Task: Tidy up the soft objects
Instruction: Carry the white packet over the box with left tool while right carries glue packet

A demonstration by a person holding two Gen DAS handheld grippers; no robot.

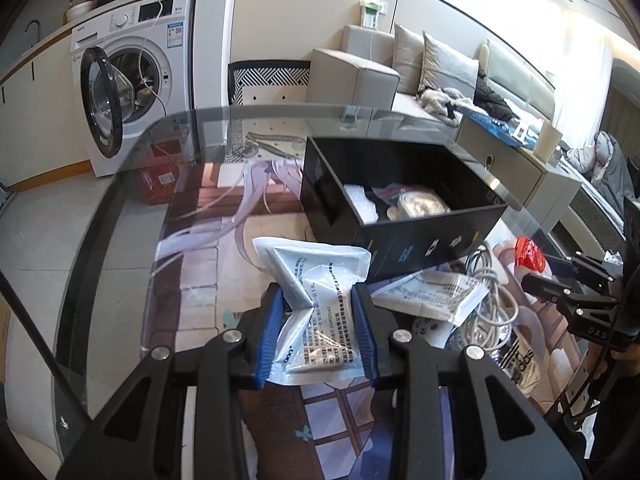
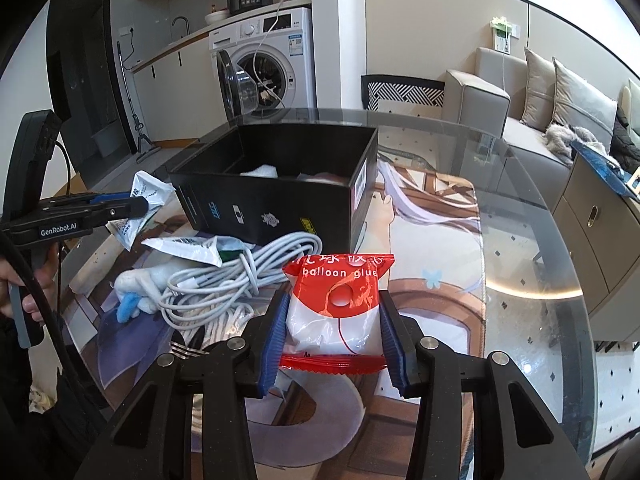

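The soft packets are what I must put in order, and I have one in each gripper. My left gripper (image 1: 318,320) is closed on a pale blue-white packet (image 1: 316,280), low in the middle of the left wrist view, its pads pressing the sides so that the foil folds inward. My right gripper (image 2: 334,320) is closed on the red and white balloon glue bag (image 2: 340,300), low in the centre of the right wrist view.

The black box (image 1: 400,216) stands on the glass surface (image 1: 120,208) just behind the packets, and some soft things already lie inside it. I judge the step is to carry both packets over its near wall and let them fall inside.

To do it well, I should lift each packet above the rim first, because a soft bag hangs down and may catch there. The white cable (image 2: 240,276) lies beside the red bag, so I should raise straight up and not drag it. One gripper at a time is safer.
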